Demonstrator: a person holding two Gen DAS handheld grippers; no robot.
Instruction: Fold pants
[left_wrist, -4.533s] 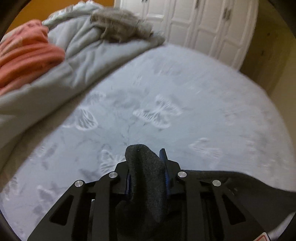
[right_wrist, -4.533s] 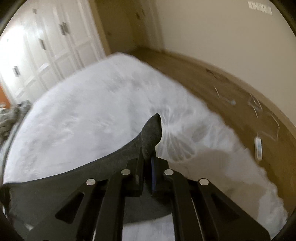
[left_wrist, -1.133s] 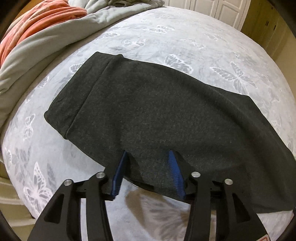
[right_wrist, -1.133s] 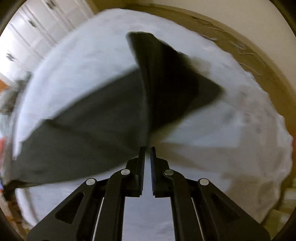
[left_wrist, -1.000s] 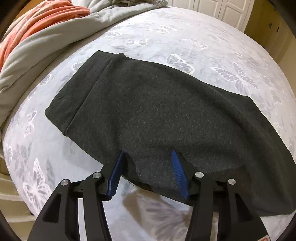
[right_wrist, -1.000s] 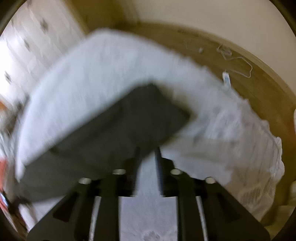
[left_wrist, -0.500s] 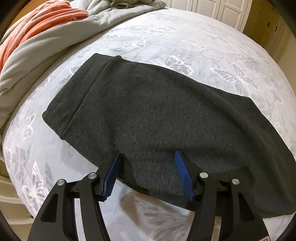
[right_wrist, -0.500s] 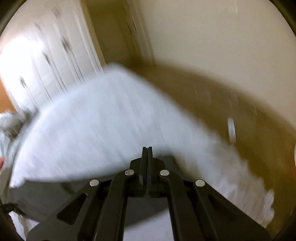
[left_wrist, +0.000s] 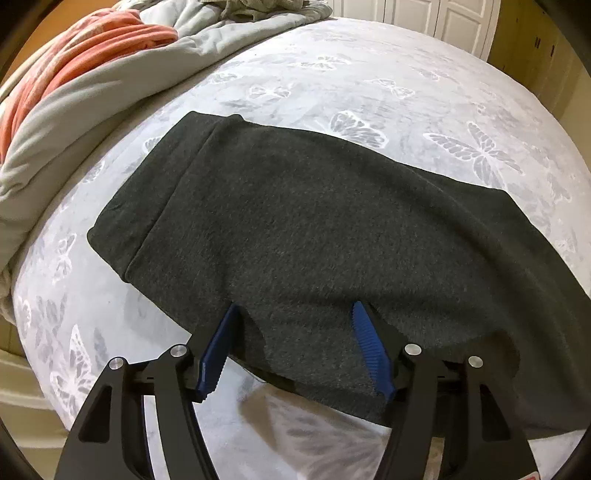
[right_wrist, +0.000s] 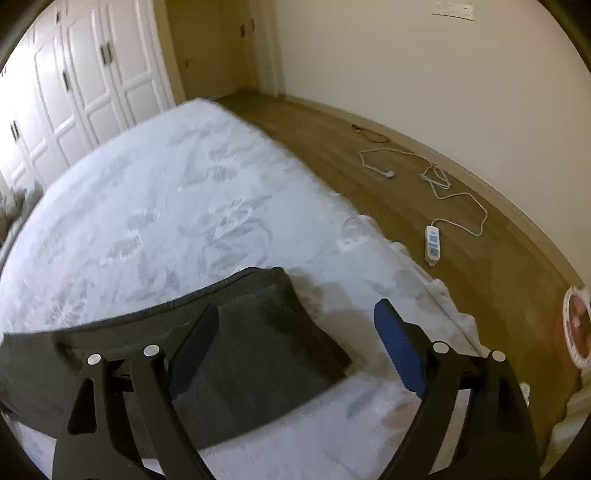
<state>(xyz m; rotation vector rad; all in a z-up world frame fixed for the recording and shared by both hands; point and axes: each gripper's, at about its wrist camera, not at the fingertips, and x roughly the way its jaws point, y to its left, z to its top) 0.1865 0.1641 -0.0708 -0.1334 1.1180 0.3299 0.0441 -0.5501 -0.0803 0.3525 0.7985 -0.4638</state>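
Jaws opening over pants (left_wrist: 314, 221), power strip (right_wrist: 432, 244) on floor

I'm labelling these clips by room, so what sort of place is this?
Most likely a bedroom in a home. Dark pants lie spread on a bed with a butterfly-print cover, a grey blanket is bunched at one end, and white wardrobe doors line the wall.

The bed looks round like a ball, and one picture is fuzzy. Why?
Both wrist views use a fisheye lens, which bends the flat bed. The left wrist view is sharp on the dark pants; the right wrist view is smeared, so the butterfly print blurs.
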